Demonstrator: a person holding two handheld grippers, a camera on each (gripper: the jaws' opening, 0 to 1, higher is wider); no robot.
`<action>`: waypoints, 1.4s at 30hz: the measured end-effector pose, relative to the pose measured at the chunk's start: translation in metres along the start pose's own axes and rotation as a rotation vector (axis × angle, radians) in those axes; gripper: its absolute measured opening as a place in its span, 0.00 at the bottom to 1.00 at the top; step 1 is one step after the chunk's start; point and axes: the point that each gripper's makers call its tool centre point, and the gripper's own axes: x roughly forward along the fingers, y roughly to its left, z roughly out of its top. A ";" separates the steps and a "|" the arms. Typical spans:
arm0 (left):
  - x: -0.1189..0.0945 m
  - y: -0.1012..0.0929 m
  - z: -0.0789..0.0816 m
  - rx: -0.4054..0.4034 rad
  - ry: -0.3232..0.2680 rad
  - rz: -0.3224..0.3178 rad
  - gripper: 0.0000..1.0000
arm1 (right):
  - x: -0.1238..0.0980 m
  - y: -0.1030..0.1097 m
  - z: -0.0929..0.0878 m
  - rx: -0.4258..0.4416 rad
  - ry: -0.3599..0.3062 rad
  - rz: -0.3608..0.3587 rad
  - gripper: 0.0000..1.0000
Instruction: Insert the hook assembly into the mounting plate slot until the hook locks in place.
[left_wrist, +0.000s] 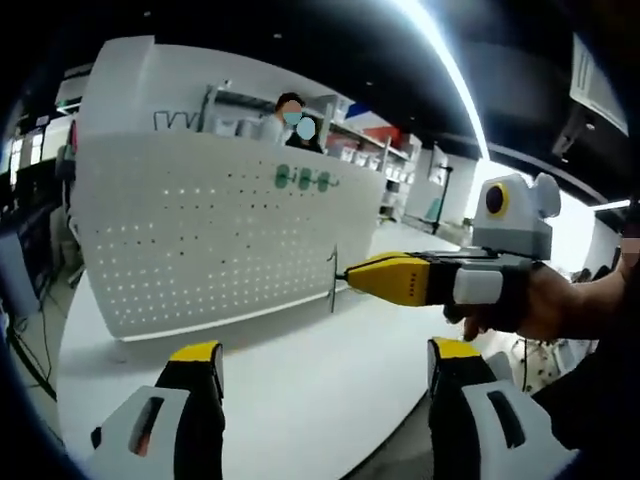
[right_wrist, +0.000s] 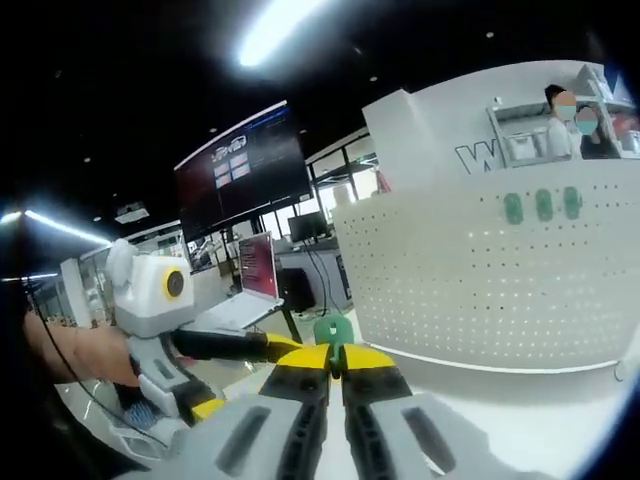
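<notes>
Left gripper (left_wrist: 322, 362): jaws stand wide apart and grasp nothing; bare white worktop (left_wrist: 300, 400) lies between and beyond them.

Right gripper (right_wrist: 336, 372): yellow-tipped jaws clenched on the small green hook piece with a thin metal stem (right_wrist: 333, 332), which pokes out just past the tips. In the left gripper view the same gripper comes in from the right, and the stem (left_wrist: 333, 280) stands upright at its jaw tips, ahead of the left jaws and a little right of centre.

Mounting plate: the white perforated panel (left_wrist: 220, 240) stands upright on the worktop, ahead of the left jaws and up-left of them. Three green hooks (left_wrist: 303, 180) already sit in a row near its top edge. In the right gripper view the panel (right_wrist: 490, 280) is ahead and to the right of the jaws, the three hooks (right_wrist: 543, 205) high on it.

Progress (judgement): hook is picked up and carried, but is apart from the panel; no contact visible. Insertion not yet begun. Left to do: bring the stem to a free slot, press in, confirm lock. Which slot is intended, I cannot tell.

People sit behind the panel, far beyond the jaws.
</notes>
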 end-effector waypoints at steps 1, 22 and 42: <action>0.000 0.002 -0.001 0.008 0.004 0.017 0.90 | 0.000 0.000 -0.001 0.002 0.000 0.000 0.01; 0.006 -0.002 -0.004 0.017 -0.002 -0.002 1.00 | 0.005 -0.013 -0.002 -0.012 -0.014 -0.035 0.01; 0.005 0.010 -0.003 0.014 0.005 0.021 1.00 | 0.005 -0.095 0.039 -0.143 -0.133 -0.247 0.01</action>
